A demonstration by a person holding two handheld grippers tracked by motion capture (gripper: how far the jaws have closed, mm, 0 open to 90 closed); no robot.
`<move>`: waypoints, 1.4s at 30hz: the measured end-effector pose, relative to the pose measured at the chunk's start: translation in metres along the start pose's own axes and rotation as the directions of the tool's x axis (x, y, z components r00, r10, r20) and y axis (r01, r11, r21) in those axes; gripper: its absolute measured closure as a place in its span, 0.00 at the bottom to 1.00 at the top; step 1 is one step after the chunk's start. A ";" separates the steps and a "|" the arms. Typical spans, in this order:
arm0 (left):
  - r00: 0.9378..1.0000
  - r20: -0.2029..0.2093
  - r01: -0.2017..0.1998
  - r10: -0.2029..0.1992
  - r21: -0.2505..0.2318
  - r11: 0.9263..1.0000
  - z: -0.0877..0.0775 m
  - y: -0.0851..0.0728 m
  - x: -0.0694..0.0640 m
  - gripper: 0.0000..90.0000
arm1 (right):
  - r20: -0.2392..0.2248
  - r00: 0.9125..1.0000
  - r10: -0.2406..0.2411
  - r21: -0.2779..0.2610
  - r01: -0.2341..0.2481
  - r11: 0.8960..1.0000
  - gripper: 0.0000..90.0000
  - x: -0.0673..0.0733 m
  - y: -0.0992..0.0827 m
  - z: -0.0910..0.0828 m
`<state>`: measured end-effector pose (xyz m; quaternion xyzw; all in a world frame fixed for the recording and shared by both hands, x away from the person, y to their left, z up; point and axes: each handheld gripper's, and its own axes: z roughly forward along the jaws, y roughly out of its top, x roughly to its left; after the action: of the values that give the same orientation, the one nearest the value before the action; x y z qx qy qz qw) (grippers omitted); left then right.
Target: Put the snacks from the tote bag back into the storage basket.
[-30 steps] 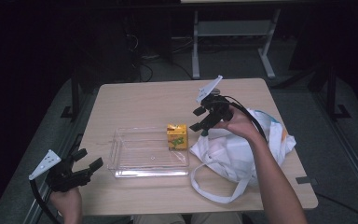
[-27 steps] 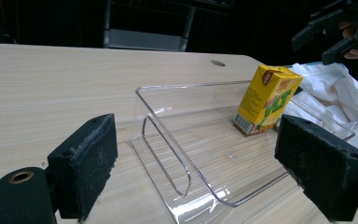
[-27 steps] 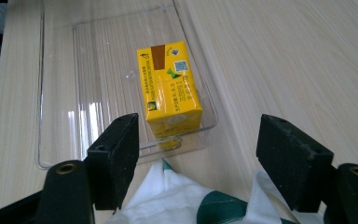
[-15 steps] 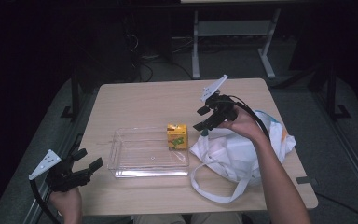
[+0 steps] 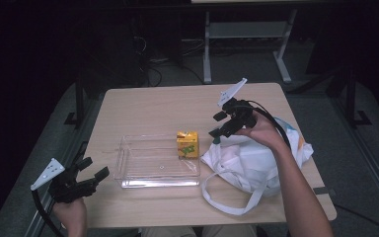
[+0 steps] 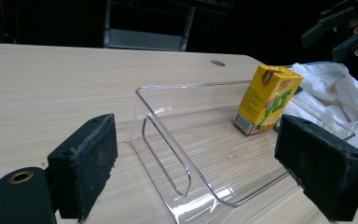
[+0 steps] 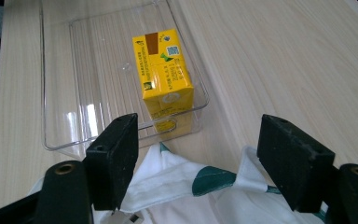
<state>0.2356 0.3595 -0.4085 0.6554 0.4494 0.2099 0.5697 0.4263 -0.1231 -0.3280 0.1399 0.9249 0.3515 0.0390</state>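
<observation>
Both grippers' jaws gape empty; right gripper [image 5: 223, 124] hovers above the carton [image 5: 187, 143].

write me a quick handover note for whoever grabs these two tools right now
Left tool: open, empty, held off the table's near left corner, aimed at the clear tray.
Right tool: open, empty, raised above the white bag, looking down at the tray.
Yellow drink carton: upright inside the tray, at the end nearest the bag.
Done: one carton sits in the tray.
Left: probably more items to take from the bag; its contents can't be seen from here.
</observation>
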 end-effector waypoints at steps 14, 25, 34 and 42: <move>1.000 0.001 -0.003 0.003 0.001 1.000 0.000 0.000 0.000 0.14 | 0.016 1.000 0.018 -0.001 -0.018 1.000 0.32 0.001 -0.008 -0.011; 1.000 0.003 0.001 -0.001 0.002 1.000 0.001 0.000 -0.001 0.14 | 0.026 0.998 0.059 -0.004 -0.059 0.998 0.31 -0.002 -0.026 -0.017; 1.000 0.002 -0.001 0.001 0.000 1.000 0.001 0.000 -0.001 0.14 | 0.036 0.997 0.074 -0.016 -0.073 0.997 0.30 -0.002 -0.036 -0.023; 1.000 0.001 0.001 -0.001 0.000 1.000 0.001 0.001 -0.001 0.14 | 0.040 0.994 0.104 -0.013 -0.103 0.995 0.30 -0.001 -0.045 -0.028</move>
<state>0.2361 0.3579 -0.4081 0.6552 0.4493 0.2093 0.5702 0.4123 -0.1735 -0.3370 0.1945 0.9135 0.3551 0.0401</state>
